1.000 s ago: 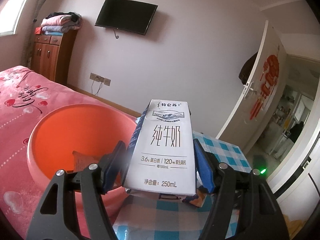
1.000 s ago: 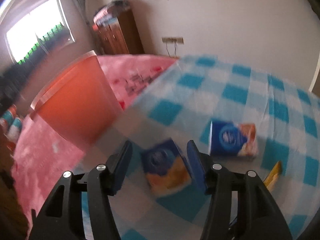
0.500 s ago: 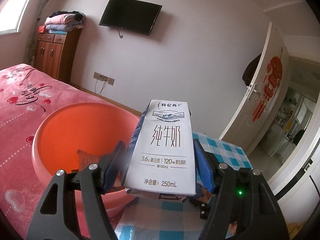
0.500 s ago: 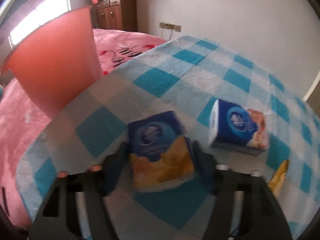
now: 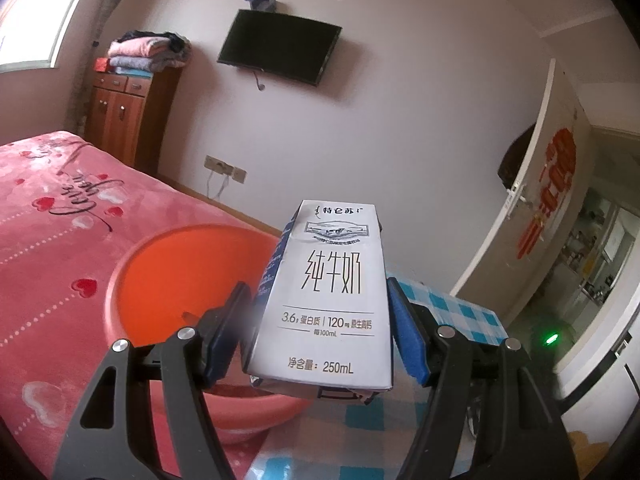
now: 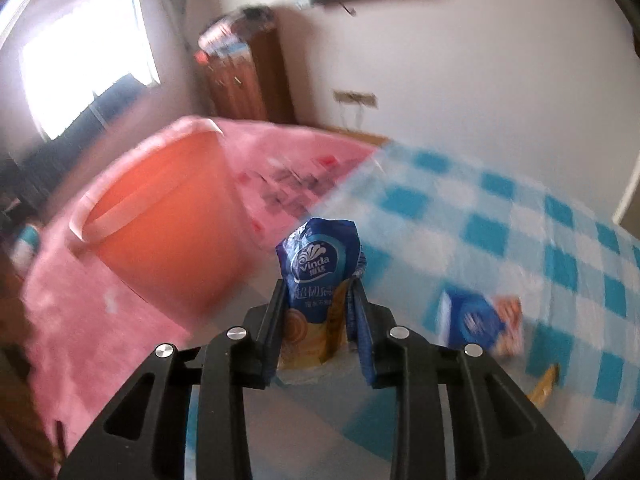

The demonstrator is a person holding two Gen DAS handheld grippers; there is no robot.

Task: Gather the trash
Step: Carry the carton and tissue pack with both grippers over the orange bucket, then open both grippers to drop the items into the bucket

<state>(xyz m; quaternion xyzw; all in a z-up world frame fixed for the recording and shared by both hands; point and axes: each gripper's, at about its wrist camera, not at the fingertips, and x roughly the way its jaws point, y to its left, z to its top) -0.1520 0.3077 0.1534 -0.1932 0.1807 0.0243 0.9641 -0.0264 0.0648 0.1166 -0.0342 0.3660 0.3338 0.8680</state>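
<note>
Gripping an upright white milk carton point(image 5: 326, 300), the left gripper point(image 5: 320, 332) holds it with jaws closed on its sides, beside the orange basin point(image 5: 180, 280) on the pink bed point(image 5: 52, 240). The right gripper point(image 6: 318, 328) pinches a blue tissue pack point(image 6: 318, 268) above the checked tabletop point(image 6: 500, 220), where another pack point(image 6: 480, 326) lies.

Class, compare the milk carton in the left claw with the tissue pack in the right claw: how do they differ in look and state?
The milk carton is a stiff white box with crisp edges; the tissue pack is a soft blue and orange wrapper, crumpled where it is squeezed. The left claw stands wide around the carton; the right claw is pinched narrow. Both are gripped and held near the orange tub.
</note>
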